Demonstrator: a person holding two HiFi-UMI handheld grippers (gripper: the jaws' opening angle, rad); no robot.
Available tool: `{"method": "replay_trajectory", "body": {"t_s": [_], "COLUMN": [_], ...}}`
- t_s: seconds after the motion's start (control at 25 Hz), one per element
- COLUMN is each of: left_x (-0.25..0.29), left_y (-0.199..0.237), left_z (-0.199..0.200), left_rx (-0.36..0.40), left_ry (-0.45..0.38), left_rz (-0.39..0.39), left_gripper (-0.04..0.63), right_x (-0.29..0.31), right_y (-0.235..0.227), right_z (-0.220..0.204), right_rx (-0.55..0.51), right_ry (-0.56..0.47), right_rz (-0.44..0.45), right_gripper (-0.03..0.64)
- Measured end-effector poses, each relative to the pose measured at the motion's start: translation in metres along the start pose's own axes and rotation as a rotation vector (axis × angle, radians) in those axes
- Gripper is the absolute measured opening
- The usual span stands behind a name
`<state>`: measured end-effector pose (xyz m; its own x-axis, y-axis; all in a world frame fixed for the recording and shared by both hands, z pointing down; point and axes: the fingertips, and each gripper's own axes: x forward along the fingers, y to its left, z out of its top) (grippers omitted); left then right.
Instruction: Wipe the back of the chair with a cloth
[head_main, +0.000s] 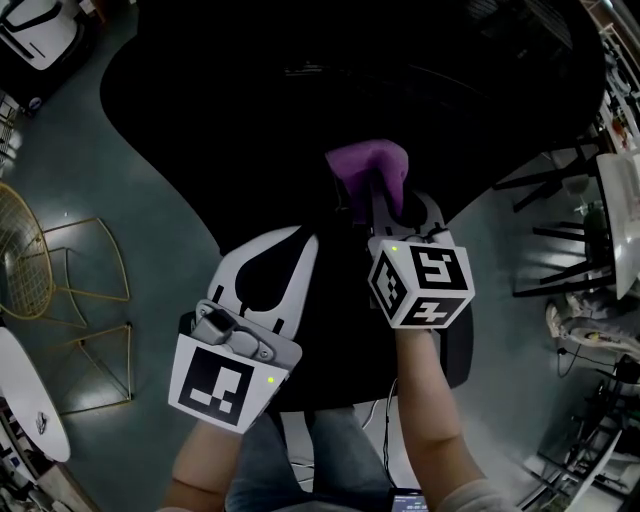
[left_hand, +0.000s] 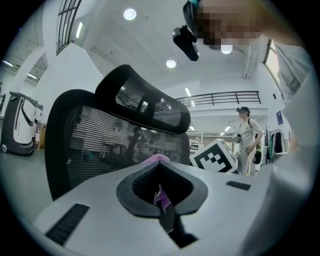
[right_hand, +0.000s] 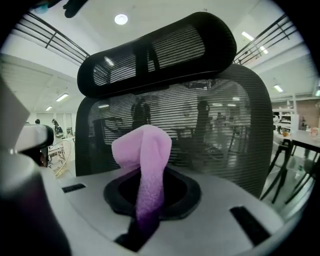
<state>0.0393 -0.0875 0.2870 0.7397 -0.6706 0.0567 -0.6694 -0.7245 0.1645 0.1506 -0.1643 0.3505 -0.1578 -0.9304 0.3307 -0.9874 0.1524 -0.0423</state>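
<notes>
Partly hidden cloth (right_hand: 142, 150) in right tongs (right_hand: 148, 197)

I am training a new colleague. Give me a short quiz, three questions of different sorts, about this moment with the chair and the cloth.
1. Multiple choice: what holds the cloth?
A) the right gripper
B) a bare hand
C) nothing, it lies on the floor

2. True or false: the chair's back is solid wood.

3. Fill in: the curved part on top of the back is the ____.

Key
1. A: the jaws are shut on the cloth's lower end.
2. False: it is dark mesh that one can see through.
3. headrest
</notes>
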Motion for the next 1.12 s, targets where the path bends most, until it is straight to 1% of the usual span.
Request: {"method": "replay_trajectory", "body": {"t_s": [0.48, 1.12], "left_x": [0.038, 0.076], "left_y": [-0.038, -0.082], "left_z": [-0.006, -0.012], "left_rx": [0.003, 0.002], "left_ry": [0.009, 0.022], "left_rz": [-0.047, -0.116], "left_gripper": [0.012, 0.012], "right_x": [-0.02, -0.05], "right_y": [-0.064, -0.136], "right_z": [-0.009, -0.021], "right_rx": [0.025, 0.056], "right_ry": [0.005, 0.016], "right_rz": [-0.064, -0.152], "right_gripper": [0.052, 0.052]}}
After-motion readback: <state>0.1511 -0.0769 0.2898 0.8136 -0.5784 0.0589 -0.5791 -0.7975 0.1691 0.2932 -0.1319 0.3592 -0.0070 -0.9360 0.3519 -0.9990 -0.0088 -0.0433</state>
